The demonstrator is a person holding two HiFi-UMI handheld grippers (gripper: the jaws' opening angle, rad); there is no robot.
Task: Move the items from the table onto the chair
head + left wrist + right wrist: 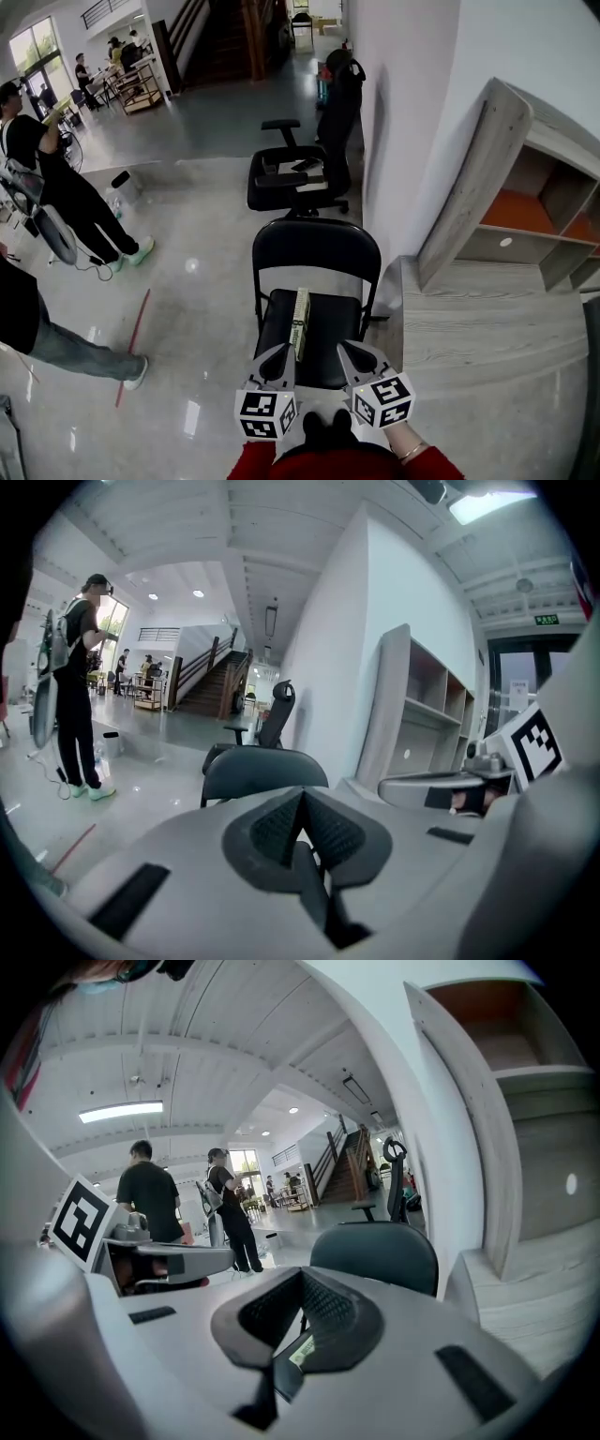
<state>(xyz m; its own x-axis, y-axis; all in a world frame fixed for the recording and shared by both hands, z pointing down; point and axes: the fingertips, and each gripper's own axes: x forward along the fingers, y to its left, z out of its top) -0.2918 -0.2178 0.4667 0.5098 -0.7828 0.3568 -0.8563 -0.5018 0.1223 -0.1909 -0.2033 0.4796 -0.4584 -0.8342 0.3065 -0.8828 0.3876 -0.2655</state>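
**A:** Lighting check?

**B:** Daylight is coming in through the windows (33, 47) — the floor (187, 300) is throwing glare spots. The ceiling strip (120, 1111) is blowing out.

**A:** Optics?

**B:** Both gripper views are bending hard and vignetting black at the corners. The left gripper (302, 797) and right gripper (302, 1277) are reading soft near the lens — background is reading sharp.

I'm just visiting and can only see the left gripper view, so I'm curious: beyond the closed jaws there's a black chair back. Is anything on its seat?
Observer: Yes. The head view shows a slim pale yellow box standing on edge on the seat of the black folding chair.
Operator: Is the other gripper holding something?
Observer: No. In the right gripper view, the right gripper has its jaws together with nothing gripped between them.
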